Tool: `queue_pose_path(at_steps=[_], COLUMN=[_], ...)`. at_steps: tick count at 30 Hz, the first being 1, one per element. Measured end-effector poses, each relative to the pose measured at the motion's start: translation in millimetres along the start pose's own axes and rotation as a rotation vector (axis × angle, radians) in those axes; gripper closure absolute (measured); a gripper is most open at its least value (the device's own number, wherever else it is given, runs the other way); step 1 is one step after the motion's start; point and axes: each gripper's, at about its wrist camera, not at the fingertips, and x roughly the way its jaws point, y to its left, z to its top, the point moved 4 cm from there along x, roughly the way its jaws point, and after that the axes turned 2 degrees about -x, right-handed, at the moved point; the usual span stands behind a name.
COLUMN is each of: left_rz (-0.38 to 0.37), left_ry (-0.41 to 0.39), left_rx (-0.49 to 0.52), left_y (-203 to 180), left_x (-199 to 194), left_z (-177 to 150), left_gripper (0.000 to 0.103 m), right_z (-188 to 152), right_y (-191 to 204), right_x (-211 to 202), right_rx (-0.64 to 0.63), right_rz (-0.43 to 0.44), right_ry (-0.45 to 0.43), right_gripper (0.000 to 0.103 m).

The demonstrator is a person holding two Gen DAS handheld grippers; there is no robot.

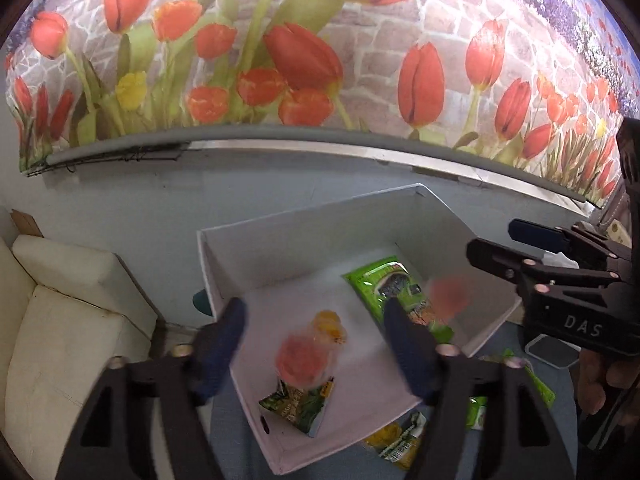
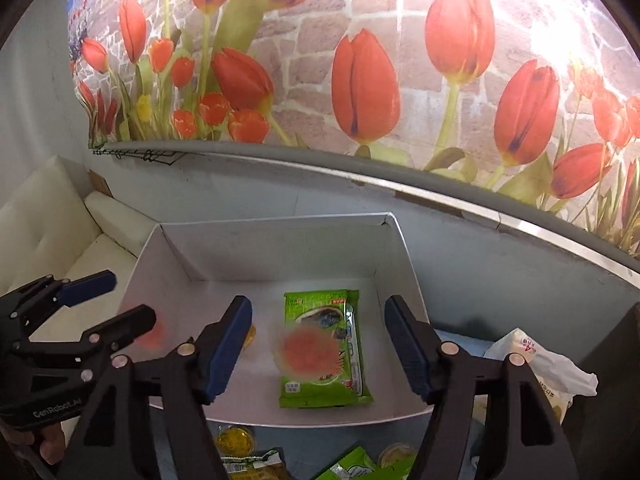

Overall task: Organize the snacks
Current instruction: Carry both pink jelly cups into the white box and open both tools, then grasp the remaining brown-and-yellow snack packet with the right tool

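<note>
A white cardboard box (image 1: 304, 232) (image 2: 276, 236) stands on a blue-grey table. Inside lie a green snack packet (image 2: 322, 348) (image 1: 394, 294), a small yellow jelly cup (image 1: 330, 326) and a small green packet (image 1: 300, 404) near the front wall. My left gripper (image 1: 320, 340) is open and empty above the box's near part; it also shows at the left of the right wrist view (image 2: 120, 300). My right gripper (image 2: 318, 344) is open and empty over the green packet; it shows at the right of the left wrist view (image 1: 504, 248).
More snacks lie on the table in front of the box: yellow jelly cups (image 2: 236, 440), green packets (image 2: 352, 464) (image 1: 400, 440). A white plastic bag (image 2: 548, 368) lies right of the box. A white sofa (image 1: 52, 320) stands left. A tulip-mural wall (image 1: 320, 60) is behind.
</note>
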Motion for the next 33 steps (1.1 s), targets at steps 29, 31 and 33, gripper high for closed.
queue_pose_path(at_steps=[29,31,33], left_rz=[-0.042,-0.04,-0.042], left_ry=[0.002,0.021,0.033], left_rx=[0.075,0.066,0.041], left_y=[-52.3,-53.4,-51.6], left_x=[-83.2,-89.4,-98.3], left_z=[-142.7,-161.3,-180.2], left_gripper=[0.0,0.0,0.0], right_z=[-191.4,-218.6,-240.2], right_y=[3.3,15.3,29.8], right_x=[-115.5,-103.6,-85.2], right_rx=[0.034,-0.013,-0.054], right_rz=[0.007,0.024,0.046], right_ry=[-0.043,0.009,0.063], right_gripper=[0.01,0.01,0.01])
